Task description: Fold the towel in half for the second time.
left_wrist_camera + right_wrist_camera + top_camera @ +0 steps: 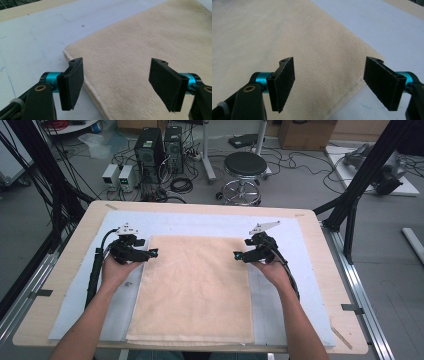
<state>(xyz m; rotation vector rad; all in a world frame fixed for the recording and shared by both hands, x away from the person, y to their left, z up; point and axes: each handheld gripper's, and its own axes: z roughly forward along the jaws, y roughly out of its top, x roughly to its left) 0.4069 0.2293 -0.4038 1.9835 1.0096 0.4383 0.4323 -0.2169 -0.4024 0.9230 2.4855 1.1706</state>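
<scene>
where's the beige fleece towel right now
In the high view the beige fleece towel lies flat mid-table on the pale blue sheet, between the left gripper and right gripper at its far corners.

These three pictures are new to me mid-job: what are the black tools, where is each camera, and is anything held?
A person holds a two-fingered tool in each hand: the left gripper and right gripper. The high view looks down on the wooden table, where a beige towel lies flat on a pale blue sheet. Each other picture rides on one gripper, looking past its black fingers at a far towel corner. Both grippers stand open and hold nothing.
</scene>
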